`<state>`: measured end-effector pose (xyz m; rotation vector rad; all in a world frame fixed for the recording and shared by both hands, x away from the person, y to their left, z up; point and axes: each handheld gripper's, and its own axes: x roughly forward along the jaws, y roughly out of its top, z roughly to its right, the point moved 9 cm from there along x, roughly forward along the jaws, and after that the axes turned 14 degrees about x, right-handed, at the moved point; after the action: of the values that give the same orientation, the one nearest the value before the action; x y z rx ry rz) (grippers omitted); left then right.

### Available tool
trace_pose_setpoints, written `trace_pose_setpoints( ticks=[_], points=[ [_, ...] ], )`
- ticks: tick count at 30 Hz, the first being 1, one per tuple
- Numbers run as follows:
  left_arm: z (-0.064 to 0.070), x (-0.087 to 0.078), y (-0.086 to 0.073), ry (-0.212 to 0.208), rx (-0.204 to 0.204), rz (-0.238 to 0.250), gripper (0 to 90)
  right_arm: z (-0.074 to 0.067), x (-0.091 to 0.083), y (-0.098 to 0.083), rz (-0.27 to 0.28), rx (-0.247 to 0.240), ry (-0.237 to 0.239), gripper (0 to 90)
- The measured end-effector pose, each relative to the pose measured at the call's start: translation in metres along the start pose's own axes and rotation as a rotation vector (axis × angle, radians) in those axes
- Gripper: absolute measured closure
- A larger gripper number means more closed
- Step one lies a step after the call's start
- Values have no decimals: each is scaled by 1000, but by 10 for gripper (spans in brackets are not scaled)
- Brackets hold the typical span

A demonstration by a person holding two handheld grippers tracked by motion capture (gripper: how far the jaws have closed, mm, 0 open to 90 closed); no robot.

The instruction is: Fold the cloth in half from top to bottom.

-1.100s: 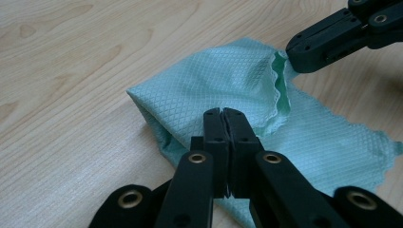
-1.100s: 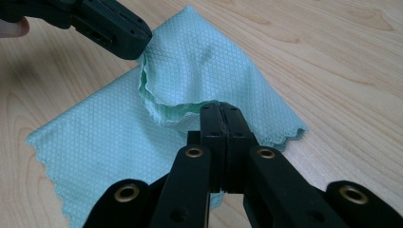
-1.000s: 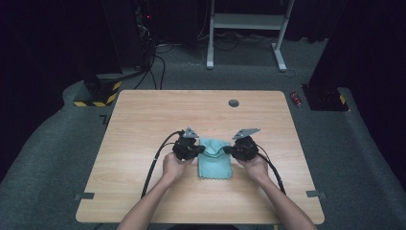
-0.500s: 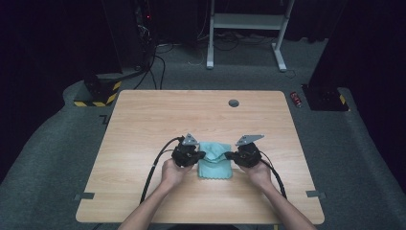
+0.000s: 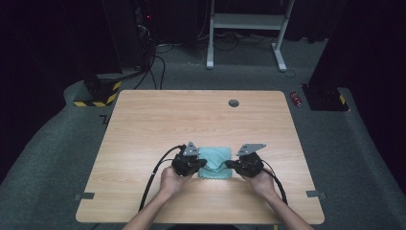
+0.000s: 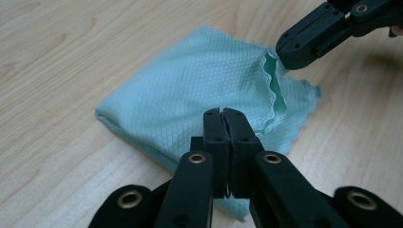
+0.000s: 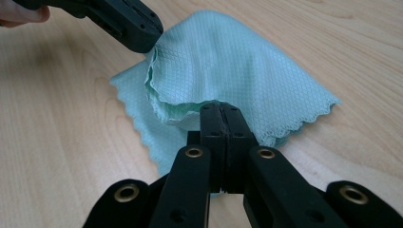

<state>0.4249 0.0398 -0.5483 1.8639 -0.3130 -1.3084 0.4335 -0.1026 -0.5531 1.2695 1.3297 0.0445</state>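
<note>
Both tools slid nearer w/ 1 teal cloth (image 5: 214, 162) (folded): left tool (image 5: 199, 167), right tool (image 5: 231, 165) clamped on its edge.

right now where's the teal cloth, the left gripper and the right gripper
teal cloth (image 6: 190, 90), left gripper view, on its folded top layer
left gripper (image 6: 223, 114), left gripper view, at its closed jaw tips
right gripper (image 7: 221, 108), right gripper view, at its closed jaw tips
</note>
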Motion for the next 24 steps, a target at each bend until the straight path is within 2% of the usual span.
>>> trace_pose_setpoints(
  ticks=[3,13,18,24],
  points=[
    [6,1,-4,2,16,-10,882,-3,-1,-8,-6,-25,-15,894],
    [15,0,-12,5,30,-16,880,-6,-2,-21,-9,-19,-10,889],
    [19,1,-17,-8,20,-23,874,-6,-1,-27,-19,-27,-12,879],
    [26,0,-25,-29,13,-32,845,-7,-5,-37,-34,-20,5,811]
  ],
)
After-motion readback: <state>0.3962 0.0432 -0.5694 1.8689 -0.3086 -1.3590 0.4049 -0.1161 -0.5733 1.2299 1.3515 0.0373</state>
